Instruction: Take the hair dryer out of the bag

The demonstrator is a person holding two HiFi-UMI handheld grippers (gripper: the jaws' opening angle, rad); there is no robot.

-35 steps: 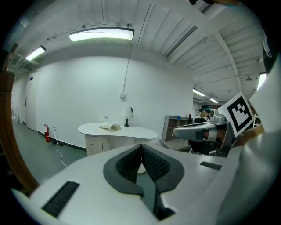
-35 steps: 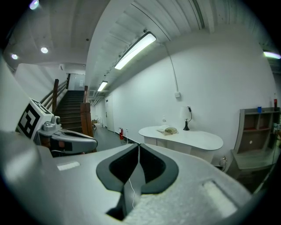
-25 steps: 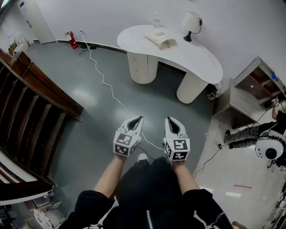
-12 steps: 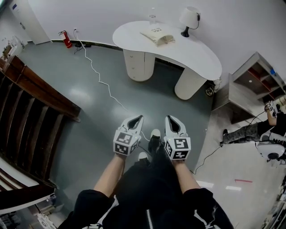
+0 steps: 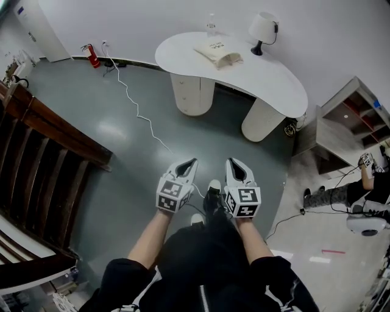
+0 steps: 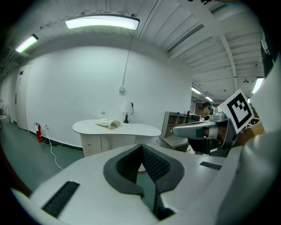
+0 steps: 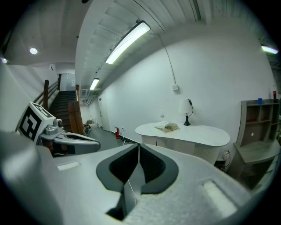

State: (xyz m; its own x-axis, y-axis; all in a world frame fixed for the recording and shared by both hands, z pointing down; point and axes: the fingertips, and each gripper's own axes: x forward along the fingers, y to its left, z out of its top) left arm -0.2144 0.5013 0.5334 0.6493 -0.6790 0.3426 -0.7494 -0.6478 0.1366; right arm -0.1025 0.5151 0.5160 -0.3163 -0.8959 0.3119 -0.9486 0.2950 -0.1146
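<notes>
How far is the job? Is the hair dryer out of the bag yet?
Nothing looks done: the bag lies on the distant white table, no hair dryer visible. In hand: nothing; left gripper and right gripper are shut and empty. Left: reach the table, open the bag, pull the hair dryer out.

No legible text anywhere. The marker cubes (image 5: pixel 172 195) on the left claw (image 5: pixel 189 163) and right claw (image 5: pixel 232 163) show black-and-white square code patterns only, no letters or digits. Small dark print on the bag (image 5: pixel 219 50) on the far table (image 5: pixel 268 76): too small to read. The blue plate (image 5: pixel 21 10) high on the far-left wall is blurred and unreadable. Label on the red fire extinguisher (image 5: pixel 92 55), left of the table: can't be made out.
</notes>
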